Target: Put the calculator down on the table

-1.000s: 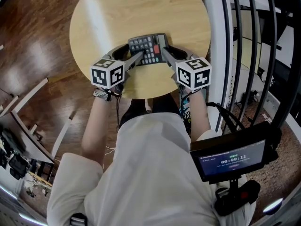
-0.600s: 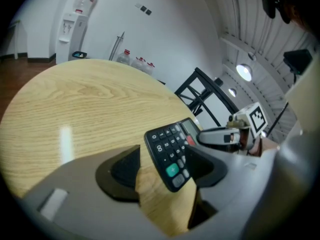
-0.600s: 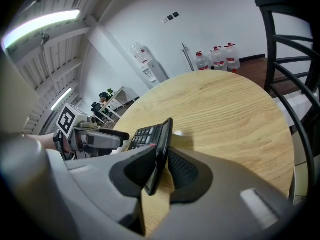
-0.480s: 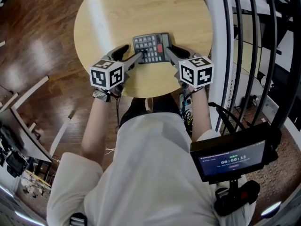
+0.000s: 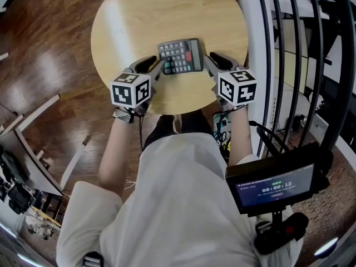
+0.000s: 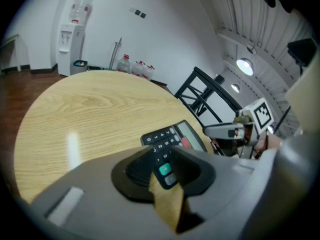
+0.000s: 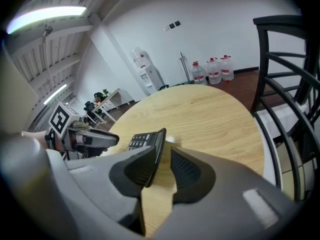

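A dark calculator with a red key is over the near part of the round wooden table; I cannot tell whether it rests on the wood. My right gripper is shut on its right edge, which stands edge-on between the pads in the right gripper view. My left gripper is at the calculator's near left corner. Its jaws are closing, with the corner and a green key between them, and no pad visibly presses on it.
A black metal chair frame stands close to the table's right side. A small screen with a timer hangs at my lower right. Far off are a water dispenser and water bottles by the wall.
Both grippers and the calculator have shifted a little farther onto the table. The left jaws, wide apart before, have narrowed around the calculator's corner.
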`<state>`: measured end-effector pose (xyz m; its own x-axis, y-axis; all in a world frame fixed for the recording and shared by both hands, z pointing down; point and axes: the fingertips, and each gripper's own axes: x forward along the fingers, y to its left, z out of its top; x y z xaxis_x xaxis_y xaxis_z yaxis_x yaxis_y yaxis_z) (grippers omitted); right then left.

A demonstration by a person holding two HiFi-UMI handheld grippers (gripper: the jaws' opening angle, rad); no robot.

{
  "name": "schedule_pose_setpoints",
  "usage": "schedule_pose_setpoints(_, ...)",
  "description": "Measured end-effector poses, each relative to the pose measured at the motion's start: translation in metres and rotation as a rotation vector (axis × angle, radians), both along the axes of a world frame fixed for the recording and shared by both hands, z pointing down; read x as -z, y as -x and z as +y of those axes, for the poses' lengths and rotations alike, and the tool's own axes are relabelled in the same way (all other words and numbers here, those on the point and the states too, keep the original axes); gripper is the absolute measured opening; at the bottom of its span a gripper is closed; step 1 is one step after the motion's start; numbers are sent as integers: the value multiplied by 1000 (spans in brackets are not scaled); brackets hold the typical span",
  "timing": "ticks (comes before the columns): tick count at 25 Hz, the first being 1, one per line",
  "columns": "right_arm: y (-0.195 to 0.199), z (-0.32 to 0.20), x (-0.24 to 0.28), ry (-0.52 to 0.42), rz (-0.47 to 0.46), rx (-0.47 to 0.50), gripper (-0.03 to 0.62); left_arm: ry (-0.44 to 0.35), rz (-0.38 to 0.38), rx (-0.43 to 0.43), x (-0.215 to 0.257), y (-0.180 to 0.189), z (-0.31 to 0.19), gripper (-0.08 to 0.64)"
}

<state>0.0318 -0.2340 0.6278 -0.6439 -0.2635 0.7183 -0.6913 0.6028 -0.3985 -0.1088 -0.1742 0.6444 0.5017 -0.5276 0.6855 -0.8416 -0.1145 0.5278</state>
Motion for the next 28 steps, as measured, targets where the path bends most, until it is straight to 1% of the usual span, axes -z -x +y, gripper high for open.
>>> schedule_pose_setpoints(1,-1,-4,3,-21,13,-8,84,-16,-2,36,3,5,-5,5)
schedule_pose_setpoints(2,-1,-8,6,-42,25,-11,84,-35,5,65,8,8,-10,-17)
schedule_pose_setpoints(4,0,-14,13,-81,45,-7,83,-69,17,80,16,11,-18,-17)
schedule_pose_setpoints(5,0,-17,17,-100,55,-4,64,-83,12,69,19,10,-21,-17)
schedule_pose_setpoints(6,0,-19,21,-121,63,-1,4,-98,0,50,21,9,-23,-17)
schedule_pose_setpoints(9,1,-28,36,-187,76,17,2,-154,-48,-28,32,4,-31,-17)
schedule_pose_setpoints(12,9,-40,57,-255,57,10,2,-208,-96,-86,49,4,-38,-17)
schedule_pose_setpoints(15,21,-56,82,-316,10,-18,2,-269,-137,-82,72,13,-49,-17)
schedule_pose_setpoints(17,29,-65,96,-346,-14,-15,2,-315,-149,-69,87,17,-60,-15)
schedule_pose_setpoints(20,34,-75,114,-387,-24,-18,2,-379,-153,-62,108,18,-77,-15)
schedule_pose_setpoints(24,29,-82,131,-434,-29,-45,2,-453,-143,-58,129,11,-92,-17)
schedule_pose_setpoints(28,18,-84,147,-501,-47,-58,2,-545,-203,-69,145,1,-105,-17)
